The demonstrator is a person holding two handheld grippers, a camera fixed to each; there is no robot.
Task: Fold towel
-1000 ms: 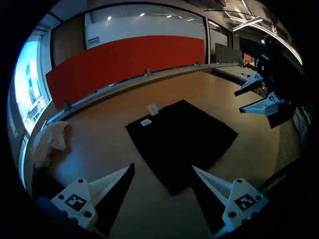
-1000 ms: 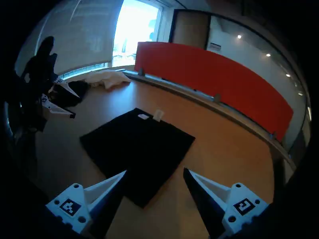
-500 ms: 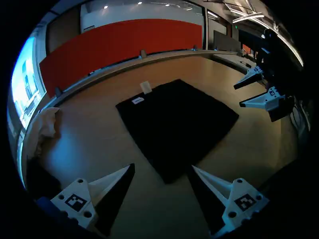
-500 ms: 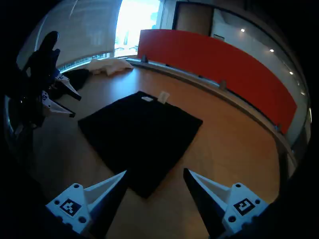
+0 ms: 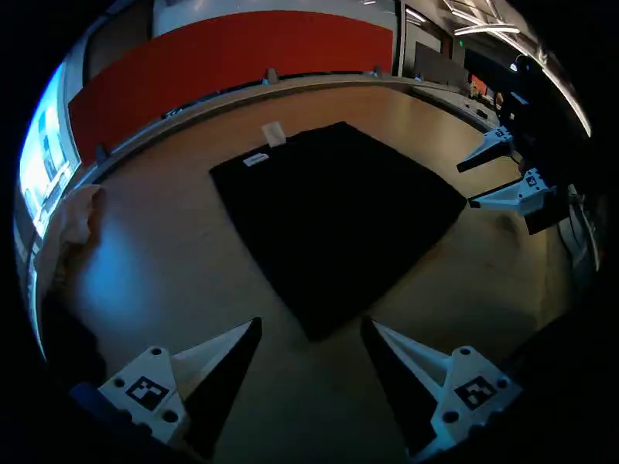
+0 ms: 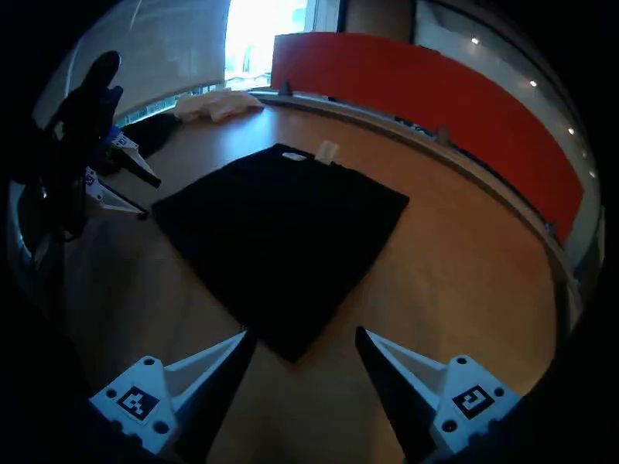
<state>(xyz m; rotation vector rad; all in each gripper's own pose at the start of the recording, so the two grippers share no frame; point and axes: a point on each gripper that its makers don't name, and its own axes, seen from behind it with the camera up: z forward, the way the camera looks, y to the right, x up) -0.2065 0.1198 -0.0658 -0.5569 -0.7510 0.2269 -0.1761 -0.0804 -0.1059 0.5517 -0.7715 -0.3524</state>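
A black towel (image 5: 336, 213) lies flat on the wooden table, with a white tag at its far edge. My left gripper (image 5: 309, 329) stands open just above the towel's near corner, nothing between its fingers. In the right gripper view the same towel (image 6: 278, 228) spreads out ahead, and my right gripper (image 6: 303, 338) is open over its other near corner. Each view shows the opposite gripper farther off: the right gripper (image 5: 507, 178) beyond the towel's right corner, the left gripper (image 6: 120, 182) beside its left corner, both open.
A crumpled white cloth (image 5: 73, 224) lies at the table's far left edge by the window; it also appears as the white cloth (image 6: 217, 104) with a dark item (image 6: 151, 131) near it. A red partition (image 5: 232, 54) runs behind the table's raised rear ledge.
Both grippers have come lower and closer to the towel, so its near corners now sit between the fingertips. The towel itself has not moved.
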